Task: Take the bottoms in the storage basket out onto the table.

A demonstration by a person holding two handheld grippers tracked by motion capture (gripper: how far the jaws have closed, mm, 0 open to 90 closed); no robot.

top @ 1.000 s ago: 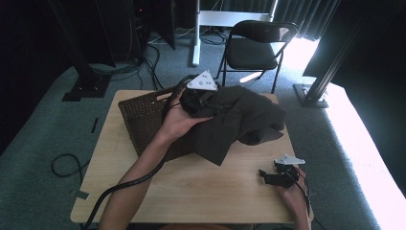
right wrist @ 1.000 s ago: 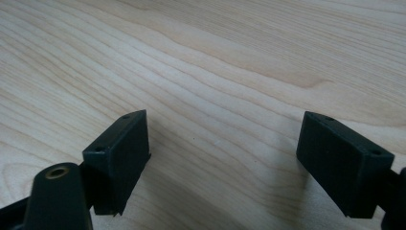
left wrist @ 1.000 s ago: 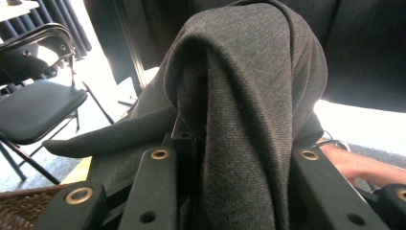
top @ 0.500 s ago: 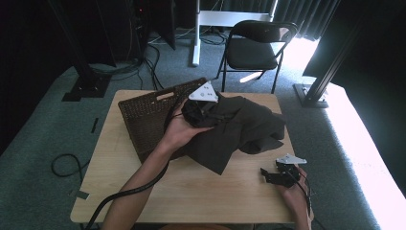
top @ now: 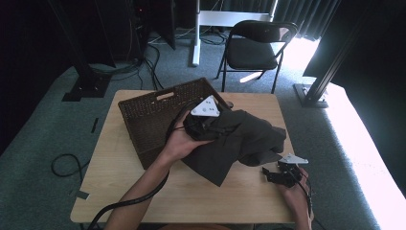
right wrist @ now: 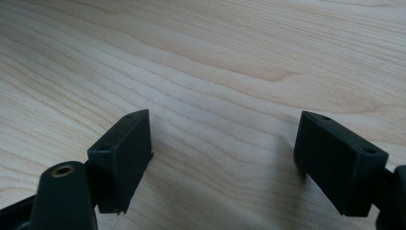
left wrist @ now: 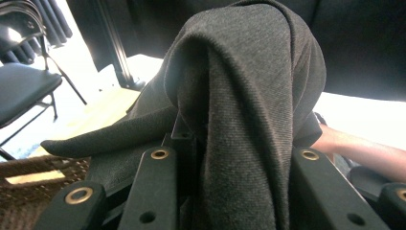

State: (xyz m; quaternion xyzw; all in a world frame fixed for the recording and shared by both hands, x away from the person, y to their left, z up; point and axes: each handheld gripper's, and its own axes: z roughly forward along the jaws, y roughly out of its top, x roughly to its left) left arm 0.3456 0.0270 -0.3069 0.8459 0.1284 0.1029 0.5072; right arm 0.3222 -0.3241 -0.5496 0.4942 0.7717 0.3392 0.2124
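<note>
The left gripper (top: 210,122) pinches a fold of dark grey cloth (left wrist: 249,110), which bunches up between its jaws and drapes over them. From there the cloth (top: 244,141) spills to the gripper's right and toward the person across the desk (top: 115,177). Just to the gripper's left, touching the cloth, sits a brown wicker basket (top: 153,115). Beyond the gripper, off the desk, stands a black folding chair (top: 253,48). The right gripper (top: 280,175) rests low near the desk's near right edge, close to the cloth's hem, its jaws spread wide over bare wood (right wrist: 215,62).
</note>
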